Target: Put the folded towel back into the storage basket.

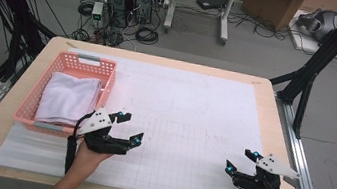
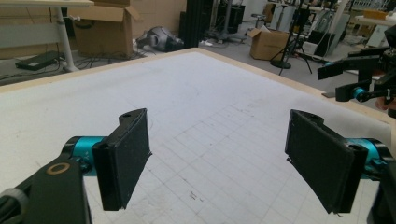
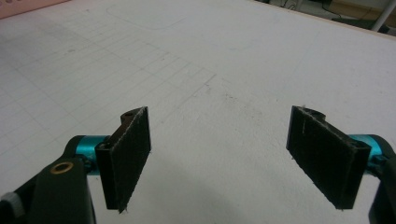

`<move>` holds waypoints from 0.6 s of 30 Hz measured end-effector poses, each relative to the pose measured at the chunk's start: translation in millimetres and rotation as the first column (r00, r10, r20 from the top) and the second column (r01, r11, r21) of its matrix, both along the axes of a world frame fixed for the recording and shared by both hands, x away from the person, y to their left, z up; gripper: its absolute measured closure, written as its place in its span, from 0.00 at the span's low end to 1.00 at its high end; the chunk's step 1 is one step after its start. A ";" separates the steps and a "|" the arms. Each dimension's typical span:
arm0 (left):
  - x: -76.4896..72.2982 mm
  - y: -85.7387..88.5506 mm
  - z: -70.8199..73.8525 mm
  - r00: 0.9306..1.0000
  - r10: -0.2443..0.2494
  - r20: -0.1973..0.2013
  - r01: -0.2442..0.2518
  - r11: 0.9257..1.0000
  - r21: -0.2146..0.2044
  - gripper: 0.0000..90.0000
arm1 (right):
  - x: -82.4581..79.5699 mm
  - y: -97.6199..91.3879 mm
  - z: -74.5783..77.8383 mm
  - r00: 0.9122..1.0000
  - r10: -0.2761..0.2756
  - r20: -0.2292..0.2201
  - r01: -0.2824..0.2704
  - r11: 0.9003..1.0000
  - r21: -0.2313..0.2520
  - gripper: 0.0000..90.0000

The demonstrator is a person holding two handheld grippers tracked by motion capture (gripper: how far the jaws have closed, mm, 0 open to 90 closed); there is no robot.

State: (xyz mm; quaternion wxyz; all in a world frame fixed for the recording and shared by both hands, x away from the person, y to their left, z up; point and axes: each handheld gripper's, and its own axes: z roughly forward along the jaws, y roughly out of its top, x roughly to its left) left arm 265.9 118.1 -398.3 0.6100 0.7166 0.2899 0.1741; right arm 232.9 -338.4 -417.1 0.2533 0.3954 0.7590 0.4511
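Forearms: both come in from the bottom of the high view, nearest the camera, each hand gripping one tool.
Table (image 1: 280,141): pale wood top, its near edge under the wrists, its right edge running along a metal rail.
Mat (image 1: 194,113): white gridded sheet over most of the top; a strip of bare wood shows around it on every side.
Open room: the widest bare stretch of mat lies between the two grippers and runs to the far edge.
Basket (image 1: 109,73): pink, slotted walls, at the left side of the table; its near right corner is just beside the left gripper.
Towel (image 1: 67,97): white, folded, lying flat inside the basket and reaching almost from wall to wall.
Left gripper (image 1: 130,128): held over the mat just right of the basket's near corner; jaws spread wide with nothing between them, as the left gripper view (image 2: 217,161) also shows.
Right gripper (image 1: 240,161): near the table's right front corner, well apart from the left one; jaws spread wide and holding nothing, bare mat seen between them in the right gripper view (image 3: 219,158).
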 end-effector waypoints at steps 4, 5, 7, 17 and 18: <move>-0.4 -1.0 -5.1 1.000 -0.007 -0.011 0.007 1.000 0.004 0.25 | 0.3 0.5 0.1 1.000 0.001 0.001 -0.001 1.000 -0.001 0.23; -0.5 -1.2 -6.2 1.000 -0.007 -0.009 0.007 1.000 0.008 0.25 | 0.3 0.6 0.1 1.000 0.001 0.001 -0.001 1.000 -0.003 0.23; -0.6 -1.4 -8.4 1.000 -0.011 -0.015 0.011 1.000 0.014 0.25 | 0.2 0.3 0.0 1.000 0.003 0.002 -0.003 1.000 -0.004 0.23; -0.4 1.4 -16.5 0.999 0.000 -0.032 0.001 0.999 0.032 0.25 | -0.6 -1.9 0.0 1.000 -0.001 0.001 0.001 1.000 -0.002 0.23; -0.3 1.5 -17.0 1.000 0.001 -0.032 0.001 0.999 0.036 0.25 | -0.6 -2.0 -0.1 1.000 -0.001 0.001 0.001 1.000 -0.002 0.23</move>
